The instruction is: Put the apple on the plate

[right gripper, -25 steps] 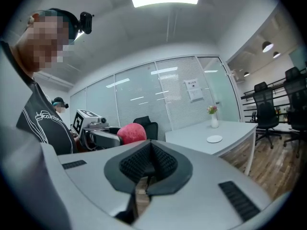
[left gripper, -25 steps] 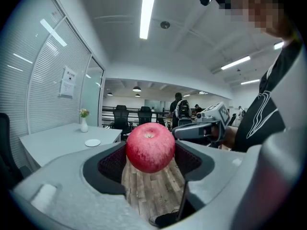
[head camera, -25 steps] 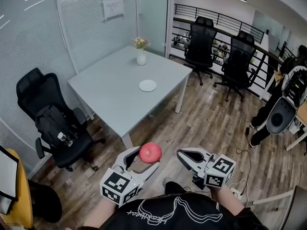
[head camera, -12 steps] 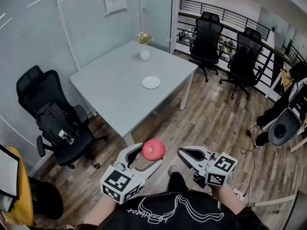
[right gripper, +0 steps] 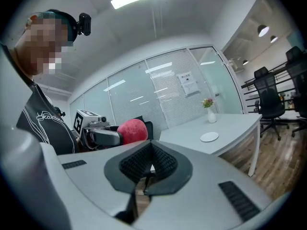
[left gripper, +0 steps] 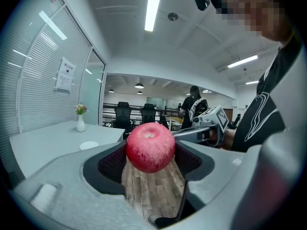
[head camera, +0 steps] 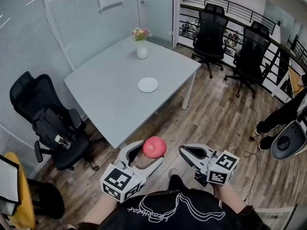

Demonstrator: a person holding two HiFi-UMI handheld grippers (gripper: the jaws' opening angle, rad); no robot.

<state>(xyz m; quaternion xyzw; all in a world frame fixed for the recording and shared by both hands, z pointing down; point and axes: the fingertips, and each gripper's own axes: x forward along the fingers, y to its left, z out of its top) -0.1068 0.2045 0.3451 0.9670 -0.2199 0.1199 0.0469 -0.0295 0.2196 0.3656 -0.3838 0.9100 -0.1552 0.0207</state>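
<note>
A red apple point(head camera: 154, 147) is clamped between the jaws of my left gripper point(head camera: 146, 153), held over the wooden floor a little short of the table's near corner. In the left gripper view the apple point(left gripper: 150, 146) fills the space between the dark pads. The small white plate point(head camera: 147, 85) lies flat on the grey table point(head camera: 110, 99), well beyond the apple; it also shows as a plate point(left gripper: 89, 145) far left and a plate point(right gripper: 209, 137) at right. My right gripper point(head camera: 188, 153) hovers to the right of the apple, jaws closed together with nothing held.
A white vase of flowers point(head camera: 141, 48) stands at the table's far side. A black office chair with a bag point(head camera: 50, 126) sits left of the table; more black chairs point(head camera: 212, 28) stand beyond it. A person point(head camera: 288, 114) is at the right edge.
The view has drawn slightly nearer the table's corner. The apple stays gripped in the left gripper, and both grippers keep their places relative to each other.
</note>
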